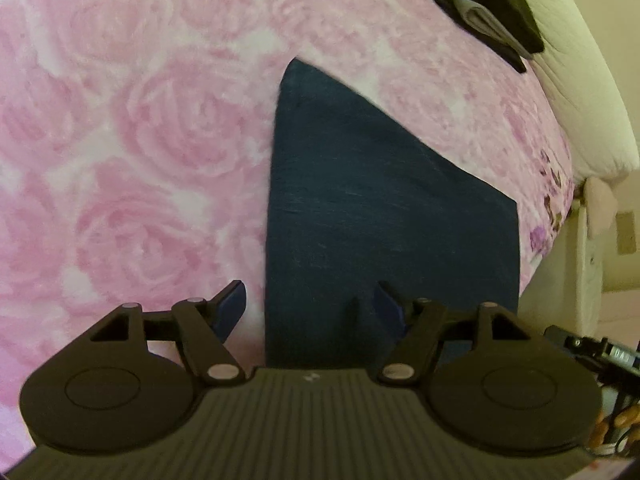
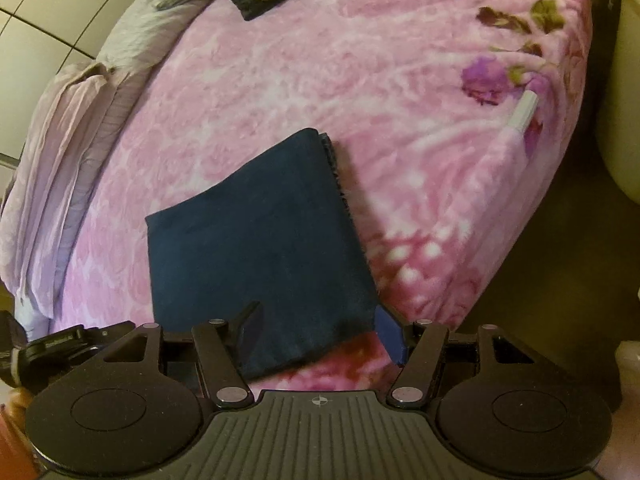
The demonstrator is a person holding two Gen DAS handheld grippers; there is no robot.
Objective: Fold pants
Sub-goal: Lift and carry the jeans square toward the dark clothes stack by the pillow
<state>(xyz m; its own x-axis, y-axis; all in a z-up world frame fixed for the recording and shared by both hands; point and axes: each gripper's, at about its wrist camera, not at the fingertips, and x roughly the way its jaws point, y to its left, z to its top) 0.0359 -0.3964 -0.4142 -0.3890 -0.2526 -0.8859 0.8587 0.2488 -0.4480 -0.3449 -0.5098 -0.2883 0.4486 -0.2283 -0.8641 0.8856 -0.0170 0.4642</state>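
**Folded navy pants rest on rose-print bed as two grippers hang above**

Black linkage arms and blue-padded fingers fill the bottom of both wrist views. Left hand-held gripper (image 1: pixel 308 312) stands with its jaws wide and nothing pressed between the pads: its left finger (image 1: pixel 230 308) sits over the pink blanket, its right finger over dark cloth, so the pants' left edge runs up between the two. Right hand-held gripper (image 2: pixel 320 334) is likewise spread wide and holds nothing — the near corner of the cloth lies in the gap between its fingers, but no pad is seen pressing on it.

Navy pants (image 2: pixel 256 236), folded into a compact flat packet, lie on the bed's pink rose-patterned blanket (image 1: pixel 120 160). In the right wrist view the packet sits at centre, reaching from the fingers toward 12 o'clock, its layered edges showing along the 2 o'clock side.

At 1 o'clock in the left wrist view a stack of dark and grey folded clothes (image 1: pixel 488 12) rests near the far edge of the blanket, well apart from the pants. Pale lilac bedding (image 2: pixel 72 152) is bunched along the 9 o'clock side of the right wrist view. A small white strip (image 2: pixel 524 110) lies on the blanket at 2 o'clock.
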